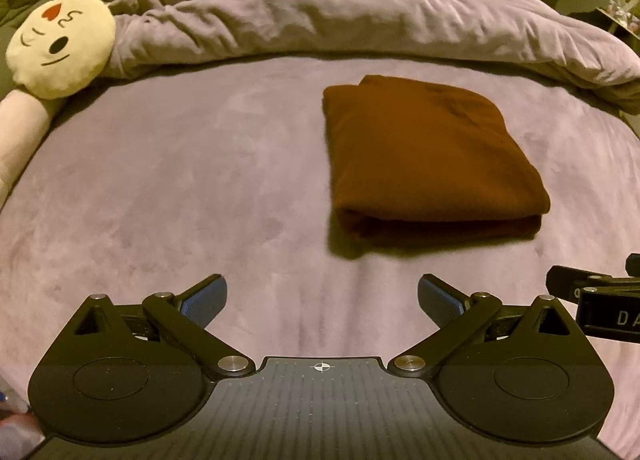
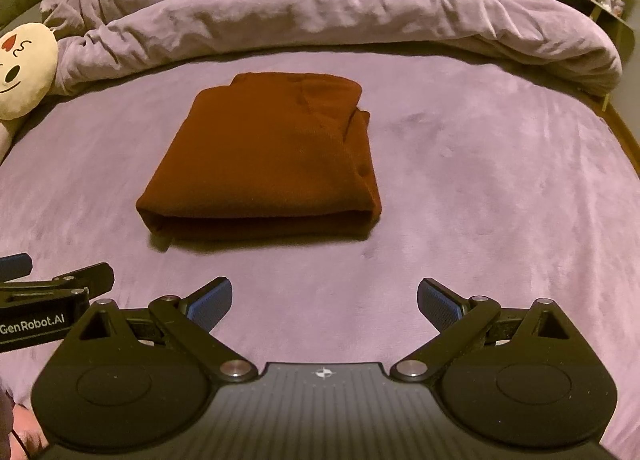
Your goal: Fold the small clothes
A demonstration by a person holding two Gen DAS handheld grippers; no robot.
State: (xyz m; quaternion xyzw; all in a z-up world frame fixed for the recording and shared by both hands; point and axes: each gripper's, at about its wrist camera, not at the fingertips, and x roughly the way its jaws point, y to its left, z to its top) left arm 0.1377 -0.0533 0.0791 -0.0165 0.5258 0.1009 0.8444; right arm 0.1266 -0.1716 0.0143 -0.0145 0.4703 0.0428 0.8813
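Brown folded garment (image 1: 432, 158) (image 2: 264, 160) lies flat mid-bed on the purple sheet (image 1: 200, 180), long axis running away from the tongs, thick fold nearest. Left tongs (image 1: 322, 296) and right tongs (image 2: 324, 298) spread wide, holding nothing, short of it.

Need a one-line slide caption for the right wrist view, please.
Right gripper, fingers open and empty, faces a folded brown garment lying on the purple bedsheet, left gripper alongside.

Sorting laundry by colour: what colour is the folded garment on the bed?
Dark reddish brown, plain; the folded garment shows best in the right wrist view.
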